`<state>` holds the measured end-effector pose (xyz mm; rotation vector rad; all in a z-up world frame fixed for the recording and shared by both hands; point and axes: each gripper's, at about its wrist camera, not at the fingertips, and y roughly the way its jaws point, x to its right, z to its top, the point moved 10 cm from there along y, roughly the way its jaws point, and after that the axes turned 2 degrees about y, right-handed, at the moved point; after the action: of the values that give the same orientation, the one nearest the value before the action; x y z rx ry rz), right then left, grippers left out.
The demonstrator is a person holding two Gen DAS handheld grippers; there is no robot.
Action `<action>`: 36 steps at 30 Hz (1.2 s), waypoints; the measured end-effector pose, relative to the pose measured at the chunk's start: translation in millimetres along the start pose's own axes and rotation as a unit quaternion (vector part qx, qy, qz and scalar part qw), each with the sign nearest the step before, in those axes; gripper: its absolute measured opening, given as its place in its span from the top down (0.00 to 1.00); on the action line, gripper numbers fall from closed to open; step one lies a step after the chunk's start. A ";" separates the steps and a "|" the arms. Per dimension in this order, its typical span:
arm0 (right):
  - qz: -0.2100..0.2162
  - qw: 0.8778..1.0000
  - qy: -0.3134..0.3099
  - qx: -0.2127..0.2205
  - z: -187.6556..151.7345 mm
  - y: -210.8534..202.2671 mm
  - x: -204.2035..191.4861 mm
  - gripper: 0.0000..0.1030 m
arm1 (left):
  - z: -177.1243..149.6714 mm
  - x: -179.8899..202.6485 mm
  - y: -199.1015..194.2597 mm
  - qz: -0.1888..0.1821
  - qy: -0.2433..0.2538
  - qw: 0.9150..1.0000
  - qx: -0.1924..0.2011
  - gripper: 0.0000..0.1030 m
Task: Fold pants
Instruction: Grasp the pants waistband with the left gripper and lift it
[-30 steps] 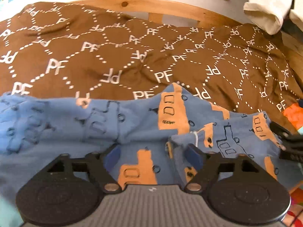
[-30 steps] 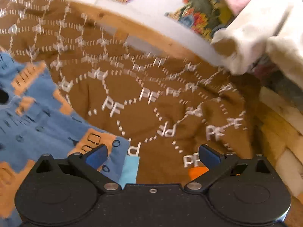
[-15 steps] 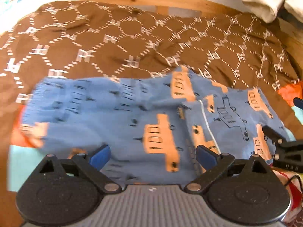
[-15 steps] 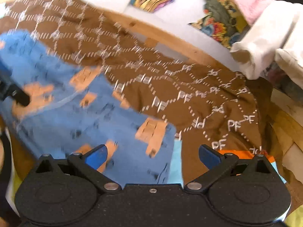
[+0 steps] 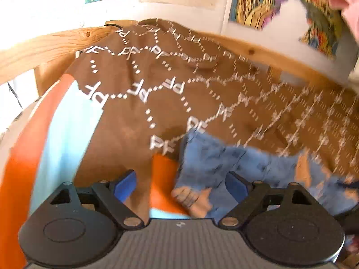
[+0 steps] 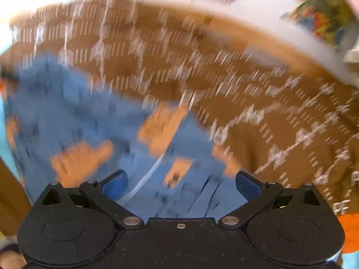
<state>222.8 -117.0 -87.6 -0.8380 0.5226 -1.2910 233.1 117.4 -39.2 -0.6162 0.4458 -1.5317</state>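
Note:
The blue pants with orange vehicle prints lie folded on a brown blanket printed with white "PF" letters. My left gripper is open and empty, just above the pants' left end. In the right wrist view the pants fill the left and middle, blurred. My right gripper is open and empty, hovering over the pants' near edge with a white drawstring between its fingers.
A wooden bed rail runs behind the blanket, with posters on the wall above. An orange and light blue sheet shows at the left of the blanket. Pale cloth hangs at the far right.
Both grippers have swung left and both views blur. The left gripper now sits at the pants' left end; the right gripper has moved from the blanket onto the pants. Both stay open.

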 end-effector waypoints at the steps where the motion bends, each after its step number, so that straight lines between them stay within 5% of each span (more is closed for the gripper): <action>1: 0.007 1.000 0.005 0.006 -2.5 4.3 -0.7 0.01 | 0.8 3.5 3.5 -0.008 -0.004 1.000 0.000 0.13; 8: 0.016 0.997 0.067 0.029 -10.5 4.0 4.3 0.01 | -12.1 28.6 15.2 0.010 0.050 0.999 -0.004 0.08; 12: 0.011 0.997 0.065 0.032 -8.7 4.8 4.2 0.01 | -18.9 19.4 8.8 -0.015 -0.050 0.998 -0.018 0.07; 17: 0.011 0.995 0.084 0.042 -12.0 5.4 5.9 0.01 | -32.4 4.9 -1.1 -0.073 -0.186 0.980 -0.011 0.07; 21: 0.000 0.995 0.081 0.057 -13.5 3.3 4.5 0.01 | -29.9 -3.0 2.5 -0.060 -0.213 0.975 -0.003 0.18; 26: 0.001 0.995 0.083 0.059 -13.2 3.8 5.4 0.01 | -32.9 -16.4 9.9 -0.047 -0.235 0.971 -0.005 0.64; 28: 0.001 0.995 0.083 0.061 -13.3 3.5 5.3 0.01 | -34.4 -19.2 10.7 -0.028 -0.226 0.974 -0.005 0.78; 33: 0.000 0.995 0.084 0.062 -13.4 3.0 5.1 0.01 | -23.7 6.4 -2.1 0.009 -0.107 0.994 0.035 0.80; 36: 0.001 0.995 0.084 0.062 -13.6 2.9 5.1 0.01 | -20.4 29.9 -11.5 0.004 -0.035 0.997 0.062 0.80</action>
<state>215.5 -125.2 -97.6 -0.6289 0.5697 -1.3859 211.6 86.6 -44.6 -0.5688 0.2986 -1.5124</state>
